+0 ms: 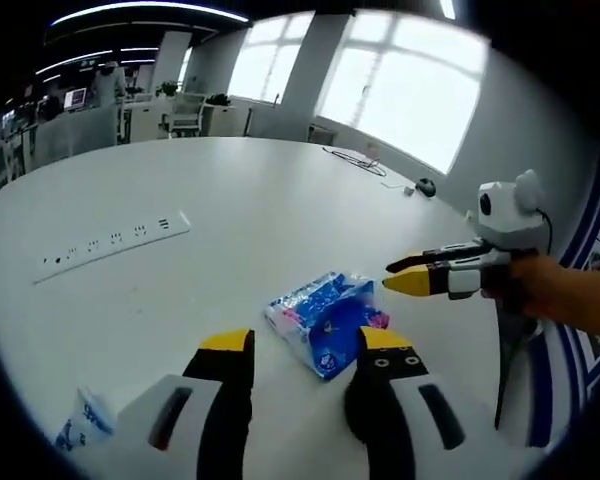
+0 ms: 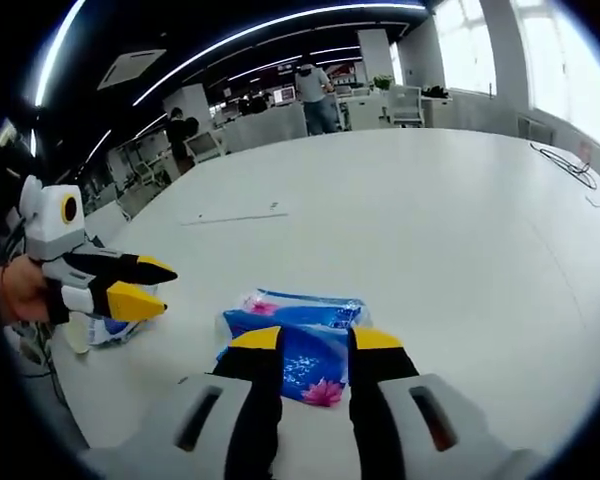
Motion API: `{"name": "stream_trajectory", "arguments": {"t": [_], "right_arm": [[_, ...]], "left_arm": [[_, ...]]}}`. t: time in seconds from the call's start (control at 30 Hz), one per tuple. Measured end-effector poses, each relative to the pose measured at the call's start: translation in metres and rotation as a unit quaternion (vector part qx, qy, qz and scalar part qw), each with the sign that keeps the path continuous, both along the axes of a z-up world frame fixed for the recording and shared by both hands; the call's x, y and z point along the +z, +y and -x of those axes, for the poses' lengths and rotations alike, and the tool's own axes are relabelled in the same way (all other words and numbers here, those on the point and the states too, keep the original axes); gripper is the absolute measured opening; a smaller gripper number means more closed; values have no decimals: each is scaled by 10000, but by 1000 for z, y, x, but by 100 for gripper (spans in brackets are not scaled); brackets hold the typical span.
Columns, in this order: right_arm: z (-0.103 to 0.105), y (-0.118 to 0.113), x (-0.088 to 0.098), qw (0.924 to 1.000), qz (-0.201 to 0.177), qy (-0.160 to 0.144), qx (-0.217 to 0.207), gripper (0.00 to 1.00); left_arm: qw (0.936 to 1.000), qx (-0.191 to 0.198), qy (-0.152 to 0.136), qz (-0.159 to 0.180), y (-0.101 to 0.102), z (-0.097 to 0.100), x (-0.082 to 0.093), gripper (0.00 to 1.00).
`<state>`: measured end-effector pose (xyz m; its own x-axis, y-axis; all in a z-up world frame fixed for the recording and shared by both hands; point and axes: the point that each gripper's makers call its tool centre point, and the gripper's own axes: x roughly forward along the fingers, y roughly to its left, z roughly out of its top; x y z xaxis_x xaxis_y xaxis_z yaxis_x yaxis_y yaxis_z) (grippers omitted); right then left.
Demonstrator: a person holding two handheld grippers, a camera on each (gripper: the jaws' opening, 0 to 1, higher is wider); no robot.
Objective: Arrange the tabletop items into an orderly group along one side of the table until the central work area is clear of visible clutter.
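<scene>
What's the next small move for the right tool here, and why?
Probably ease the right tool down and shut it on the blue tissue pack. Its jaws stand open just above the pack, which lies alone on the white table, with the left tool off to one side.

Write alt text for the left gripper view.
A blue tissue packet lies on a white table, just beyond the left gripper, whose jaws are open. The right gripper enters from the right, hand-held; a power strip lies farther left.
</scene>
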<state>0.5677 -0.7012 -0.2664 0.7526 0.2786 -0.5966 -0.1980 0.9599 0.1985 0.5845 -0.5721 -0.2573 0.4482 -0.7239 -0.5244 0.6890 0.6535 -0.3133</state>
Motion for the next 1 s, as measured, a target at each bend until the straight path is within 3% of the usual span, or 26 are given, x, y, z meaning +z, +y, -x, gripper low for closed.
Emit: {"name": "stream_trajectory", "arguments": {"t": [0.4, 1.0], "right_arm": [[11, 17, 25, 9998, 43, -149, 153, 32], [31, 65, 68, 9980, -40, -419, 466, 39]], "left_arm": [[9999, 71, -108, 112, 24, 8, 20, 50], [9988, 335, -292, 204, 85, 16, 62, 57]]}}
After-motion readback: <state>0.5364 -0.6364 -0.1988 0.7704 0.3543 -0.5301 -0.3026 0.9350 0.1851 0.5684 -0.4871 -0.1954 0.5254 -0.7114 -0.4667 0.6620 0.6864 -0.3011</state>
